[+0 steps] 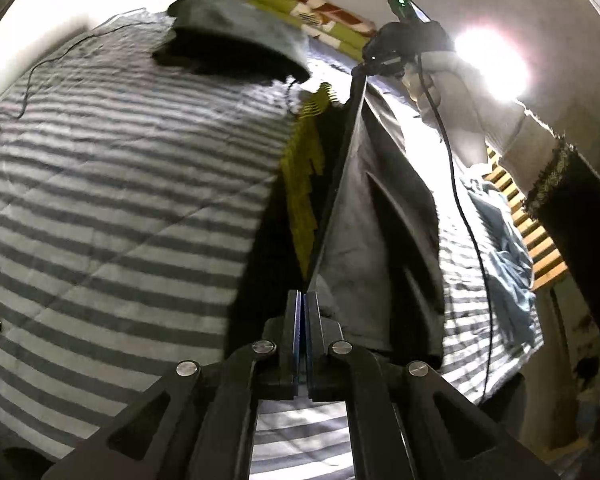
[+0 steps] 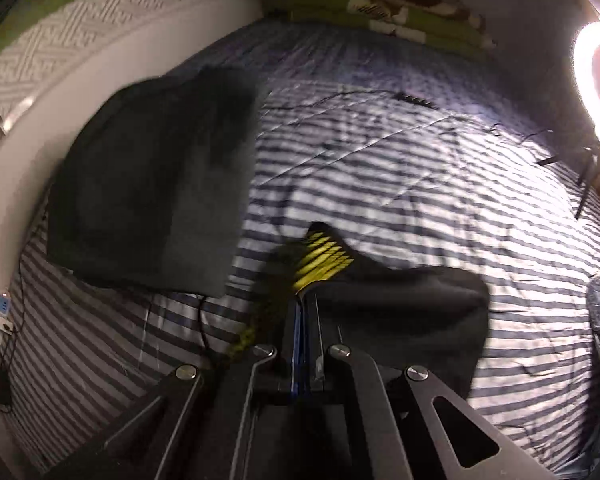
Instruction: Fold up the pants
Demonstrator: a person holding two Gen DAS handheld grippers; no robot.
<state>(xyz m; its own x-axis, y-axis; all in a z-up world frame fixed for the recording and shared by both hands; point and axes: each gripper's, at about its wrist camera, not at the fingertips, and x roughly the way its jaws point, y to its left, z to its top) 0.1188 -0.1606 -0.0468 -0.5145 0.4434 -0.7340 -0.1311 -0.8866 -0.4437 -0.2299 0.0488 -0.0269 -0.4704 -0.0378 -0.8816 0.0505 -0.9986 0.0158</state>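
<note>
Dark pants (image 1: 380, 208) with a yellow striped side band (image 1: 304, 184) hang stretched above the striped bed. My left gripper (image 1: 304, 296) is shut on their near edge. The taut edge runs up to my right gripper (image 1: 358, 70), carried by a gloved hand at the top of the left wrist view. In the right wrist view my right gripper (image 2: 304, 300) is shut on the pants (image 2: 412, 292), where the yellow band (image 2: 324, 256) meets its fingertips. The cloth droops to the right of it over the bed.
A folded dark garment (image 2: 152, 192) lies on the striped bedspread (image 2: 420, 184) near the wall, also seen far off (image 1: 228, 36). A green patterned blanket (image 2: 360, 4) sits at the bed's head. A ring lamp (image 2: 596, 80) glares at right. A blue cloth (image 1: 504, 248) lies at the bed's right edge.
</note>
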